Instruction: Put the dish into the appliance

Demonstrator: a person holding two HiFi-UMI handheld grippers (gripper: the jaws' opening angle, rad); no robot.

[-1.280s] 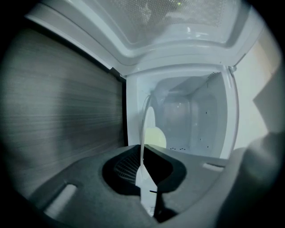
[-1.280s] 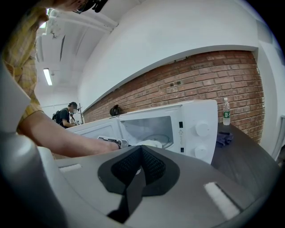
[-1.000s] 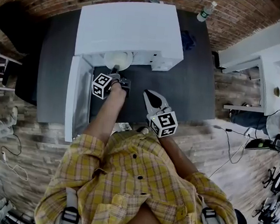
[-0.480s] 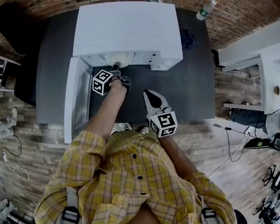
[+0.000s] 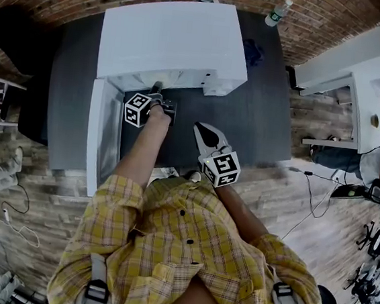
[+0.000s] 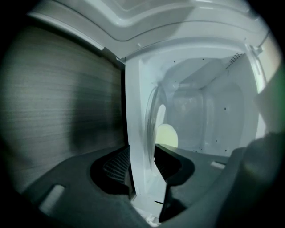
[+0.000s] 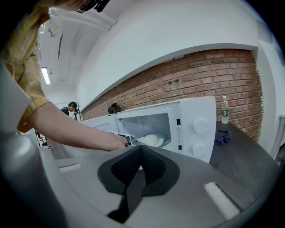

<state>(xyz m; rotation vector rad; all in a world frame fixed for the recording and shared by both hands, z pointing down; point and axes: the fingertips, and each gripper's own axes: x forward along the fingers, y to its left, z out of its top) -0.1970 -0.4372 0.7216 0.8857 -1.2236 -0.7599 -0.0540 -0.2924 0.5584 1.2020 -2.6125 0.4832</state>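
The white microwave stands on the dark table with its door swung open to the left. The pale dish lies inside on the turntable; in the head view the oven's top hides it. My left gripper reaches into the oven's mouth, rolled on its side. Its jaws have just been opening and stand wide. A white edge runs between them with neither pad pressing on it; I cannot tell whether it is the dish's rim or the oven's sill. My right gripper hovers over the table in front, shut and empty.
A blue cloth lies on the table right of the oven. Two water bottles stand at the back by the brick wall. A white desk and cables on the floor are off to the right.
The dish, which stuck out of the oven's mouth a second ago, is now out of sight under the oven's top. The left gripper edged toward the opening. The right gripper stayed put.
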